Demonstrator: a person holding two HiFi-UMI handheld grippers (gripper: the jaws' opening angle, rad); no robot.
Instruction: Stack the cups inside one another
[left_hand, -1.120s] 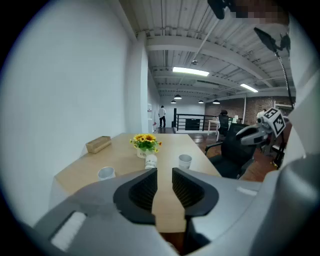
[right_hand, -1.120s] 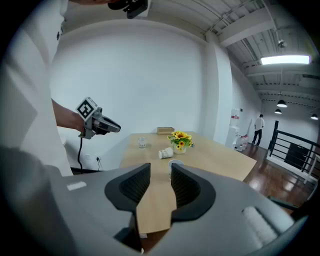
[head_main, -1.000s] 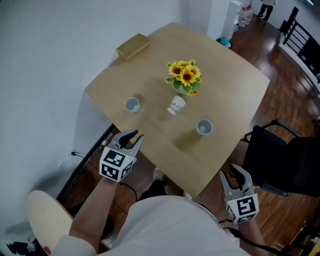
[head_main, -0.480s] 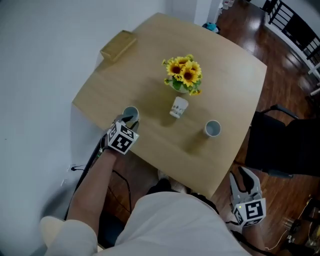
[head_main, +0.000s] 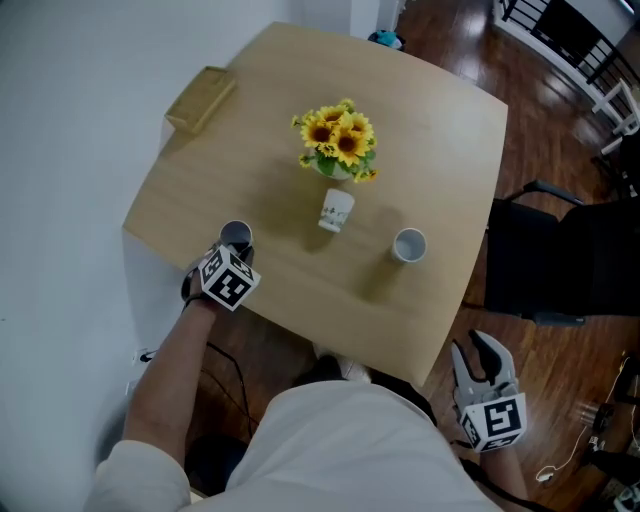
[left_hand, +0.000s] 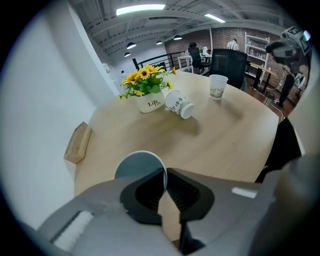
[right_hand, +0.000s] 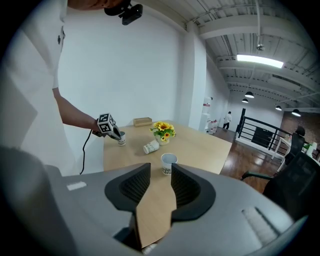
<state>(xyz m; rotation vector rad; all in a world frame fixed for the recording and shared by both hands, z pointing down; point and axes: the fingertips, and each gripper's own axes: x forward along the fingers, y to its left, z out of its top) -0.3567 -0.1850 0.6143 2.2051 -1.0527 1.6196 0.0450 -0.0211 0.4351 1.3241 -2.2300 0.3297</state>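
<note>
Three white paper cups are on the wooden table (head_main: 430, 130). The left cup (head_main: 236, 234) (left_hand: 140, 167) stands upright near the table's left edge. My left gripper (head_main: 240, 252) (left_hand: 164, 182) points steeply down onto it, its jaws closing with the cup's near rim wall pinched between the pads. A second cup (head_main: 336, 210) (left_hand: 179, 104) lies tipped on its side by the flowers. The third cup (head_main: 408, 244) (right_hand: 168, 163) stands upright to the right. My right gripper (head_main: 483, 365) (right_hand: 161, 182) hangs open and empty below the table's near edge.
A pot of sunflowers (head_main: 336, 140) (left_hand: 145, 87) stands mid-table behind the tipped cup. A small wooden box (head_main: 201, 98) lies at the far left corner. A black chair (head_main: 560, 270) stands to the right of the table on the wood floor.
My left gripper moved from beside the table's near-left edge up to the left cup, dropped onto it and closed on its rim. The right gripper has hardly shifted.
</note>
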